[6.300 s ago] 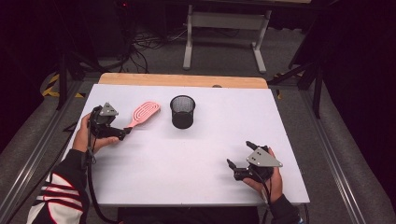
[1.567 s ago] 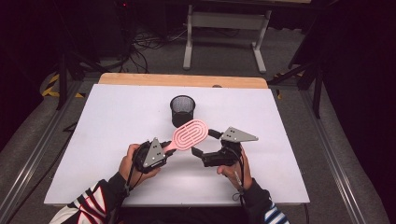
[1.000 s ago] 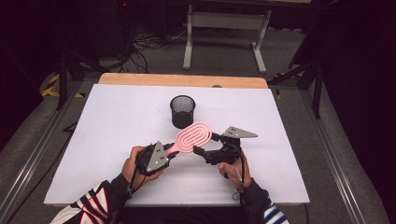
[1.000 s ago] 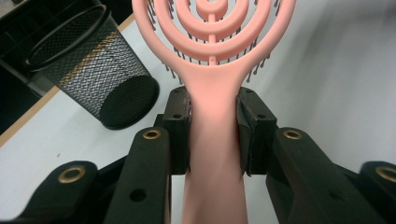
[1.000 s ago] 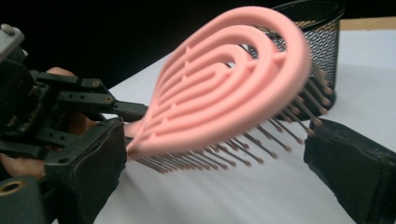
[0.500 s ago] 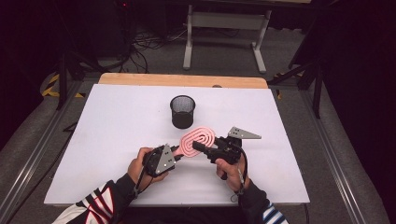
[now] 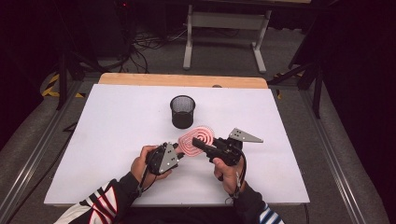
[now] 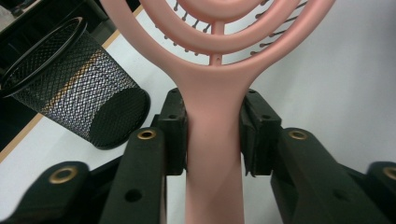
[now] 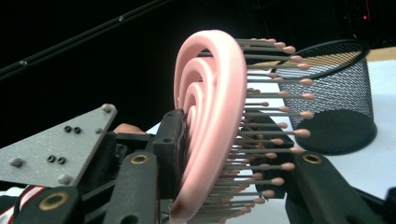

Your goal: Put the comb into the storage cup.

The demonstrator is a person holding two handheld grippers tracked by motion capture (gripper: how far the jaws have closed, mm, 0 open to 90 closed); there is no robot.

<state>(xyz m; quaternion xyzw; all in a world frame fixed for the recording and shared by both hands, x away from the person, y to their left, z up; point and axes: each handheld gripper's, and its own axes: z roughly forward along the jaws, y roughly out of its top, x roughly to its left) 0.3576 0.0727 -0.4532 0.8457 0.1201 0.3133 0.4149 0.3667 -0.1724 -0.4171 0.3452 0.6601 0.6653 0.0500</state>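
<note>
Pink plastic hairbrush with an oval head of concentric rings and a flat handle hangs between the two grippers, lifted clear of the white tabletop. From where I stand the left gripper has the handle: in the left gripper view its black fingers pinch the handle from both sides just below the point where it widens into the head, and the head rises straight ahead of the fingertips. The right gripper comes at the head from the other side. Its jaws have just been closing, and in the right gripper view the brush head stands edge-on between them, one finger pressed flat against the smooth back of the rings while the other sits in among the bristles with their small rounded tips, so both grippers grip the same brush. The grey three-cornered plate of the right gripper points away from the brush. A black wire-mesh pen cup stands upright on the tabletop beyond the fingertips of both grippers, near the brush head but apart from it; seen along the left fingers it lies ahead and off to the left, along the right fingers ahead and to the right
</note>
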